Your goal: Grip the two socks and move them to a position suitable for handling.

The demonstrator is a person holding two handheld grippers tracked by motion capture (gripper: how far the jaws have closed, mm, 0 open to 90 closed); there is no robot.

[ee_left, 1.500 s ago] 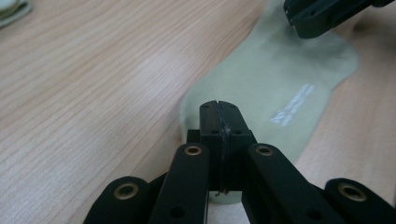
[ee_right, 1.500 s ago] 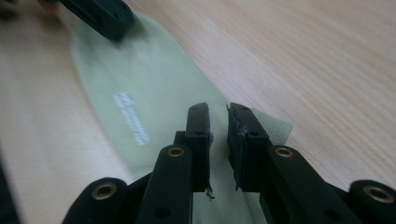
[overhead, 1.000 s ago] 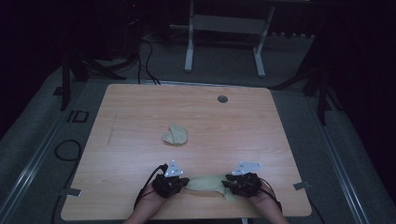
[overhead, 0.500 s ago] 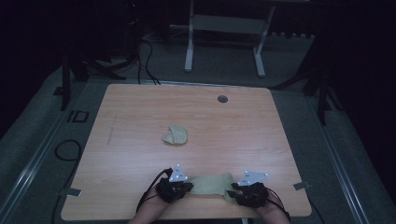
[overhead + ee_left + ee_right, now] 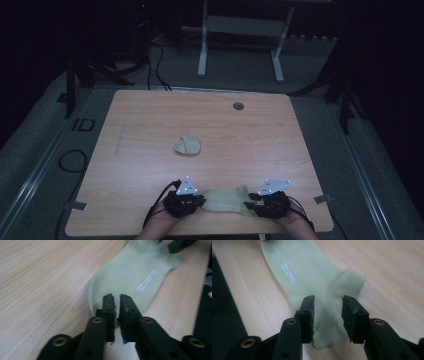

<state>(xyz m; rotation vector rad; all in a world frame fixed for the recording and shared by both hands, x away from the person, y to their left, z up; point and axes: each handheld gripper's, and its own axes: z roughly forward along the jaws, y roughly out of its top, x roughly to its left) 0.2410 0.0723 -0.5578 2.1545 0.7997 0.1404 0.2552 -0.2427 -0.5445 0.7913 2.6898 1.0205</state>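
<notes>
Here, a pale green sock [image 5: 226,199] lies flat at the near edge of the worktop [image 5: 150,130] — the left tool [image 5: 115,305] pinches its left end, the right tool [image 5: 327,305] stands apart over its right end. A second, bunched sock [image 5: 188,145] lies farther off.

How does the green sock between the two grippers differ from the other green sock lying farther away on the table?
The pale green flat sock lies stretched out near the table's front edge; the crumpled pale green sock sits bunched near the middle.

The flat sock lies between the left hand-held gripper and right hand-held gripper; the crumpled sock lies alone.

Both look the same colour and fabric.
</notes>
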